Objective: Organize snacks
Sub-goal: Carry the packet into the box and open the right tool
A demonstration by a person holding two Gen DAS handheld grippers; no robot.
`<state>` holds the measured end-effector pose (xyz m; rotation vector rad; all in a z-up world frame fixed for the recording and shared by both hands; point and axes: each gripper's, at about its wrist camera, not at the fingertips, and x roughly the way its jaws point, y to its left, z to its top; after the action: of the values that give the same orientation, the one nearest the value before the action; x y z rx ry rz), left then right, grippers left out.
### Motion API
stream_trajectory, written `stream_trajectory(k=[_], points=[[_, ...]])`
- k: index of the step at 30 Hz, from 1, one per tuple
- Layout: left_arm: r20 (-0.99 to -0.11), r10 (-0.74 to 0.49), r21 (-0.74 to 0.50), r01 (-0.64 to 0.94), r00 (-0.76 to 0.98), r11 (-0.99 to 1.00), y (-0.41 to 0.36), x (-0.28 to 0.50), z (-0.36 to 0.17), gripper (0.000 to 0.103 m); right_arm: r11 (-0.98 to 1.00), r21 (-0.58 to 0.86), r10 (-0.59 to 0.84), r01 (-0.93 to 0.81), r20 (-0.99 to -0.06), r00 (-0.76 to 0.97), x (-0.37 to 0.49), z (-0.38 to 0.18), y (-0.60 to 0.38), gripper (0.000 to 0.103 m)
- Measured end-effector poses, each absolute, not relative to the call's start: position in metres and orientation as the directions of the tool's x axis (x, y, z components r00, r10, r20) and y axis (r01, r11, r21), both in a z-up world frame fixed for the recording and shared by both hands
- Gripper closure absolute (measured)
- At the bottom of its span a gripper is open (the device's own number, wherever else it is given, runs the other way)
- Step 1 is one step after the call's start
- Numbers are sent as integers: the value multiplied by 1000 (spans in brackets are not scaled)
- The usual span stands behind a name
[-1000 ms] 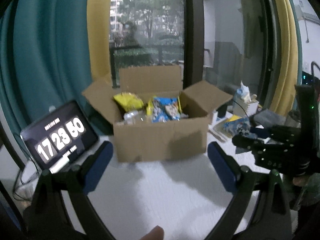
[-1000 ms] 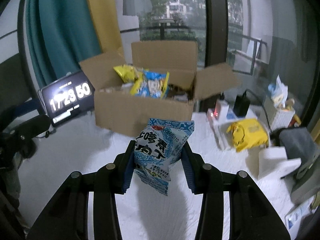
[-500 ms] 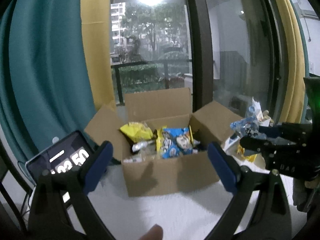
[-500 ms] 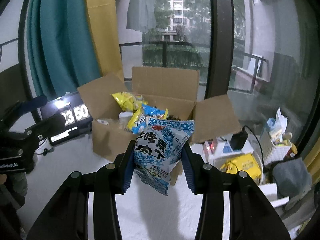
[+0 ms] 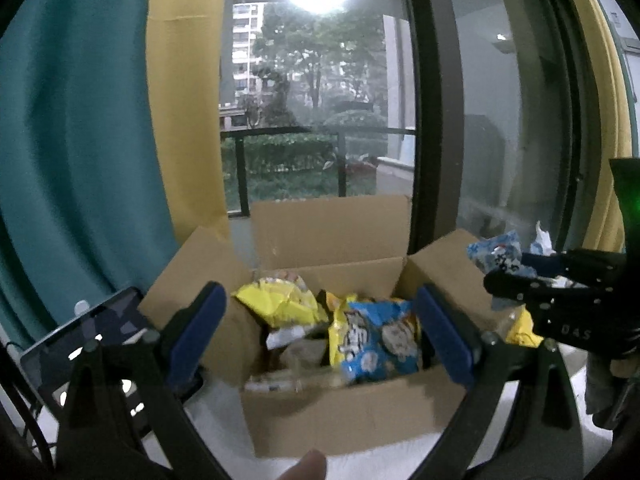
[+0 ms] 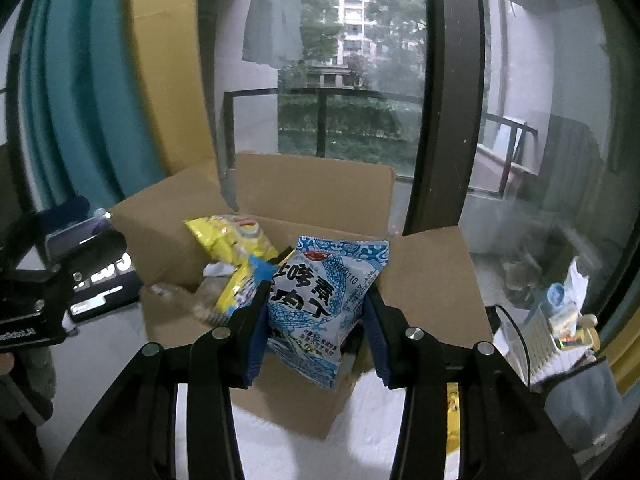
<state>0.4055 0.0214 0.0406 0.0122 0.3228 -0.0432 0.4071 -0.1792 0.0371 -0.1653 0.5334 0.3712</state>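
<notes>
closest in, the right gripper (image 6: 316,320) is clamped on a blue-and-white snack packet (image 6: 320,304), its blue pads pressing both sides of the bag, which stands upright between them with its crimped top edge up and its lower end hanging below the fingers. in the left wrist view the same packet (image 5: 496,256) shows at the far right, just beside the right flap of the box. the left gripper (image 5: 320,336) has its jaws wide apart with nothing between them; a fingertip (image 5: 304,464) of the person shows at the bottom edge of that view.

just beyond both grippers sits the open cardboard box (image 5: 344,412) on a white tabletop (image 6: 280,440), all its flaps (image 5: 328,224) folded outward. inside lie a yellow bag (image 5: 280,300) toward the left and a blue-and-yellow bag (image 5: 376,340) toward the right, with some clear wrappers below them that are too blurred to tell apart. the held packet hangs in front of the box's near wall, over its right half.

left of the box leans a dark tablet (image 5: 80,344) with white digits. to the right are a white basket of small items (image 6: 560,332) and a grey cloth (image 6: 580,396). behind everything are a teal curtain (image 5: 72,140), a yellow curtain (image 5: 184,92) and a window (image 5: 320,100) onto trees.
</notes>
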Motion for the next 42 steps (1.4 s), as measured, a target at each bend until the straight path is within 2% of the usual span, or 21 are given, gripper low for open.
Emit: stream_trajectory(k=[13, 23, 27, 29, 31, 42], points=[[-361, -36, -49, 19, 932, 999, 31, 492, 21, 7, 920, -55, 287, -389, -580, 762, 509, 10, -158, 57], [-455, -3, -64, -29, 891, 998, 44, 523, -2, 7, 935, -23, 257, -354, -642, 722, 562, -15, -154, 57], [-481, 5, -64, -40, 877, 997, 46, 528, -8, 7, 937, 11, 263, -349, -681, 684, 573, -20, -155, 47], [-493, 5, -57, -38, 870, 998, 43, 530, -11, 6, 940, 21, 266, -341, -669, 694, 571, -16, -158, 33], [-497, 5, -48, -33, 868, 998, 39, 531, -12, 6, 942, 14, 258, -334, -666, 700, 567, -13, -158, 28], [-486, 19, -2, -24, 874, 1000, 21, 498, 1, 6, 944, -21, 241, -329, -637, 732, 535, 4, -168, 28]])
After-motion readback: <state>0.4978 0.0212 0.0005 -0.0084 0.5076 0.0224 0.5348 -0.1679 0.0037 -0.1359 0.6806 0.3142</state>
